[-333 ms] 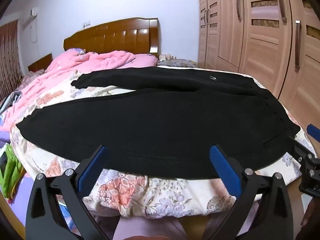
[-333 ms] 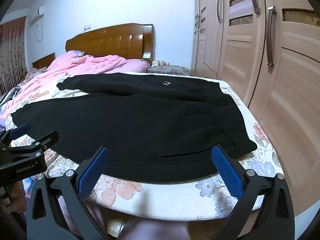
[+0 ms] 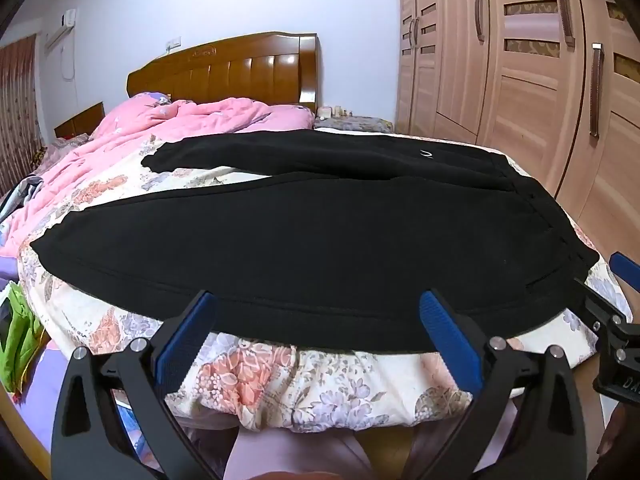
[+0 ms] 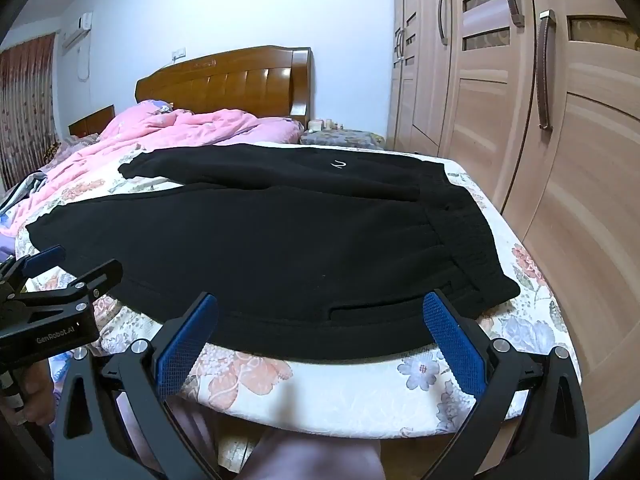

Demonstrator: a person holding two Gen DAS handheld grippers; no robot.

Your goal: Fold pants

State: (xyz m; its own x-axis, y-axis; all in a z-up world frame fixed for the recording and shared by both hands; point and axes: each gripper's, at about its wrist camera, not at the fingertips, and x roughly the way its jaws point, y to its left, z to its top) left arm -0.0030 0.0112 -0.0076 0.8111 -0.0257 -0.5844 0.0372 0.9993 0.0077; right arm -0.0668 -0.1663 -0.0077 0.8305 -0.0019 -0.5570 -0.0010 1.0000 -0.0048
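On the flowery bed (image 3: 280, 380), the black pants (image 3: 320, 248) lie spread flat with both legs apart, not folded yet, while the left gripper (image 3: 320, 340) and right gripper (image 4: 320, 340) wait wide open and empty.

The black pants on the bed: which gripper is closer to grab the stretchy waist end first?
The right gripper. It sits open at the near edge of the pants, close to the waistband on its right. The left gripper, also open, faces the near leg further along. Neither touches the cloth yet.

Black pants (image 3: 304, 240), floral sheet (image 3: 320, 384), pink quilt (image 3: 192, 124)
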